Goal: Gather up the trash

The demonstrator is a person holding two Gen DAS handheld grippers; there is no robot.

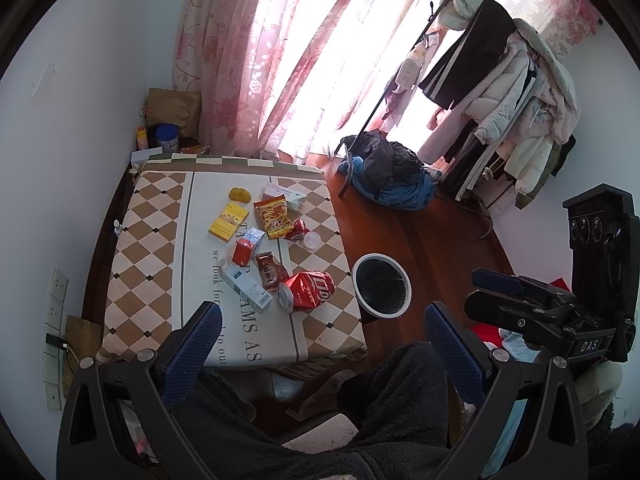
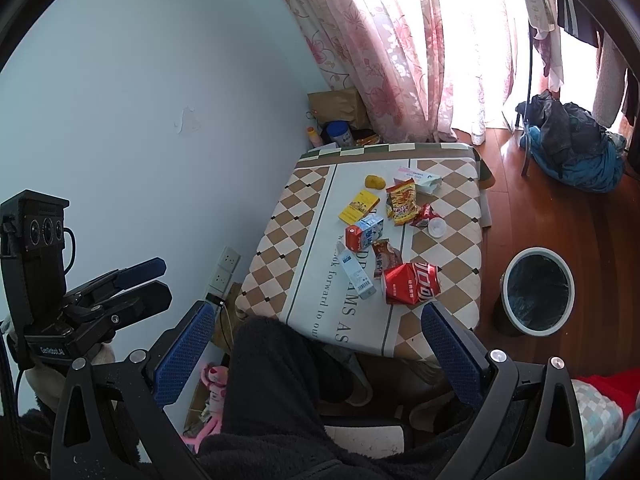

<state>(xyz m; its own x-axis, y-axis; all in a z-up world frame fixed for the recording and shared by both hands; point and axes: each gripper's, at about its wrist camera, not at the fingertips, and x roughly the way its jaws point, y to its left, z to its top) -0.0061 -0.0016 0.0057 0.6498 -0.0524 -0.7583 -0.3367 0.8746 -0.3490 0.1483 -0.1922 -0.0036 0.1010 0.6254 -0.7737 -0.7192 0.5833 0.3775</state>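
Red can and litter on a checked counter, both claws raised and open

Brown-and-cream checked cloth covers a low counter (image 1: 132, 248) strewn with trash. A crushed red can (image 1: 308, 290) lies nearest the person, close to the counter's right edge. Just beside it sit a brown wrapper (image 1: 270, 272) and a long white-and-blue box (image 1: 248, 288). Farther back lie a small red-and-blue carton (image 1: 248, 248), a yellow box (image 1: 229, 222), an orange snack bag (image 1: 274, 216), a clear plastic cup (image 1: 311, 239) and a yellow lump (image 1: 240, 195).

A round bin (image 1: 382, 290) with a white rim and dark liner stands on the wooden floor (image 1: 440, 232), just right of the counter.

The left claw (image 1: 322, 340) hangs above the person's dark-clad knees, jaws wide apart, holding nothing. The right claw (image 2: 316, 344) does likewise.
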